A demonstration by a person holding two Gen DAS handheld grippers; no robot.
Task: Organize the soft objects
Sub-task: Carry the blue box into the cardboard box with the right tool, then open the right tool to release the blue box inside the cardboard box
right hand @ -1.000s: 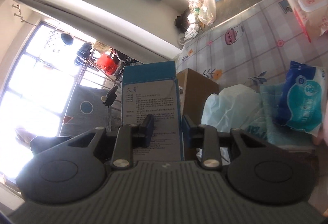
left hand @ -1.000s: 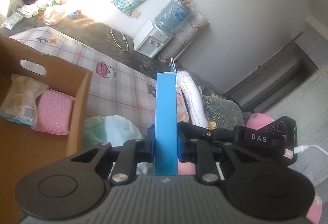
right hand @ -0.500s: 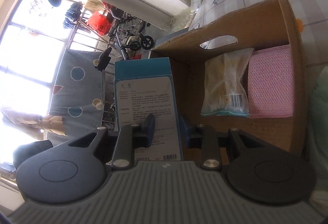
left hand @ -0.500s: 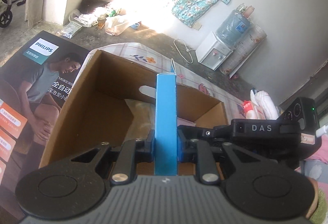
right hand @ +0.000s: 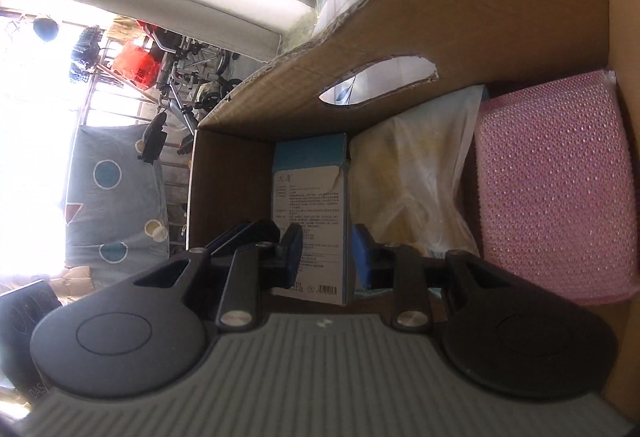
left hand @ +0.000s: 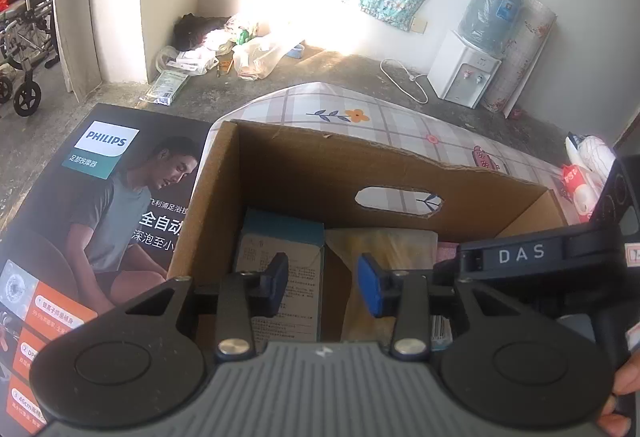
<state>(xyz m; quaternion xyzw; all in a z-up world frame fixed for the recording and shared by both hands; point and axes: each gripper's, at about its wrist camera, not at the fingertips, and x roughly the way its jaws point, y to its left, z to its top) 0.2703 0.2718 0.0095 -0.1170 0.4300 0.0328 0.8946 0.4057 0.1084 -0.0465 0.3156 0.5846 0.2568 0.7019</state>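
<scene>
A blue and white carton (left hand: 288,269) lies flat in the cardboard box (left hand: 400,173), at its left end; it also shows in the right wrist view (right hand: 310,205). Beside it lie a clear bag of yellowish stuff (right hand: 416,173) and a pink textured pack (right hand: 556,181). My left gripper (left hand: 322,287) is open and empty above the carton. My right gripper (right hand: 326,249) is open, its jaws on either side of the carton's near end, not clamping it. The right gripper's body (left hand: 532,261) shows in the left wrist view.
A large Philips box (left hand: 92,221) lies left of the cardboard box. The box (right hand: 460,9) sits on a checked floral cloth (left hand: 400,121). A water dispenser (left hand: 472,73) and a rolled mat stand at the far wall. A wheelchair (left hand: 20,49) stands far left.
Both grippers held the blue carton upright and carried it over the cardboard box. Now both have opened and the carton lies flat inside the box.
</scene>
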